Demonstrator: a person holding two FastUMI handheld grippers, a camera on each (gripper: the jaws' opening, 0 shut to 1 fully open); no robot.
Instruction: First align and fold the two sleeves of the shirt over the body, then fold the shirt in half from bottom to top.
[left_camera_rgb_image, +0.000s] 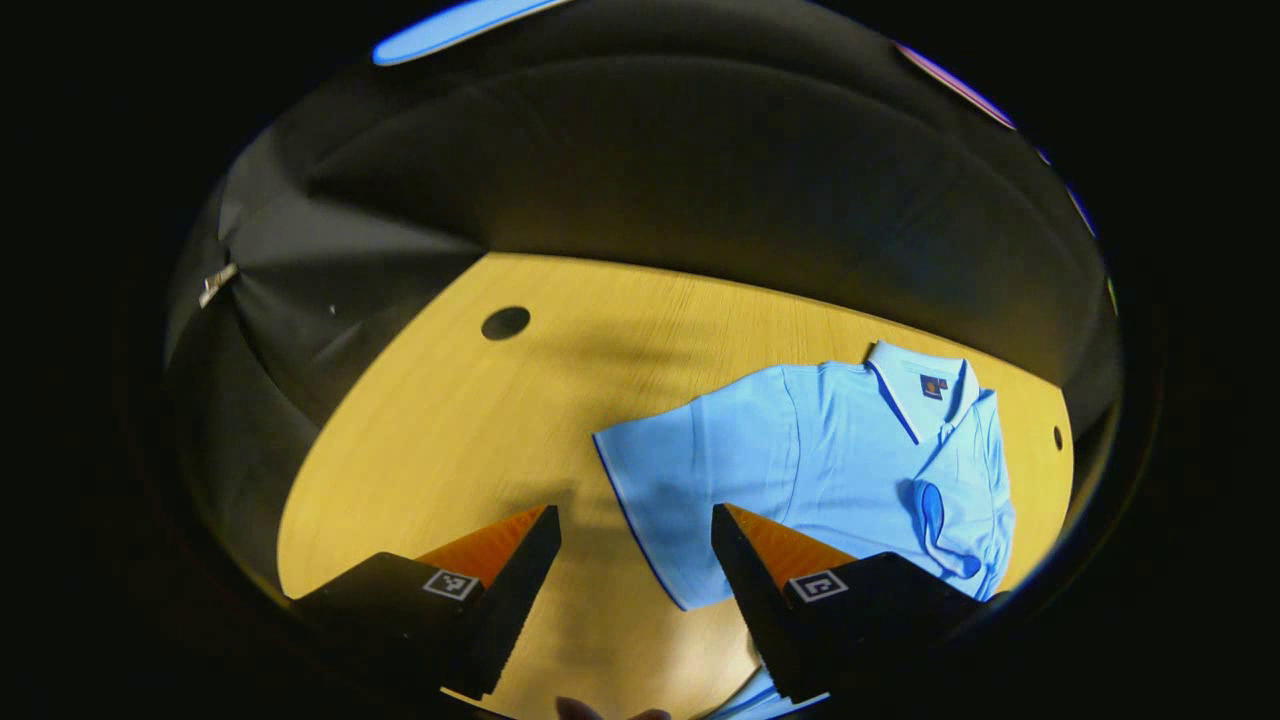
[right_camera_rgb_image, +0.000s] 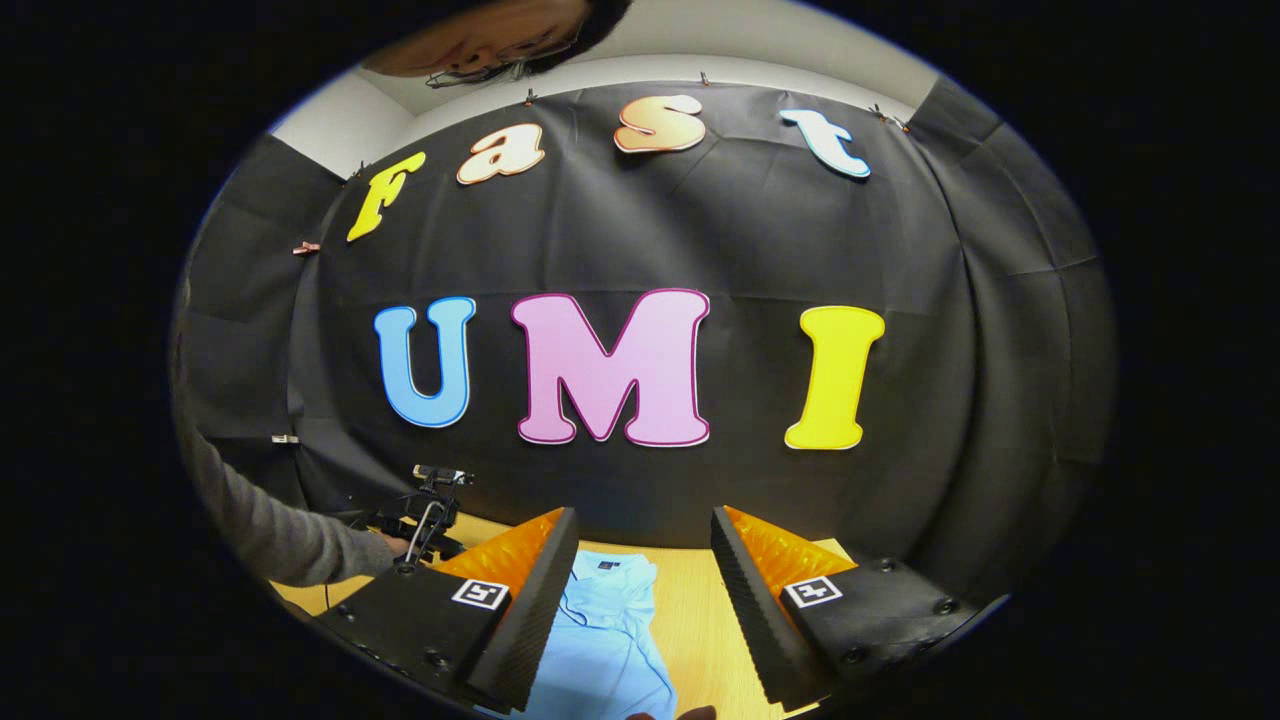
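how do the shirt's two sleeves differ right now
In the left gripper view, the shirt's left-side sleeve lies spread flat out on the wooden table, its dark-trimmed edge showing. The right-side sleeve is bunched and lies partly folded onto the body. Both are light blue, and neither tool grips either.

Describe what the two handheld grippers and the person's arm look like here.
Each gripper has two wedge-shaped fingers with ridged inner faces on blocky dark bodies, each body carrying a small square black-and-white marker. The left gripper and right gripper look alike. In the right gripper view, a grey knit sleeve reaches toward the other gripper's body, a dark frame with cables.
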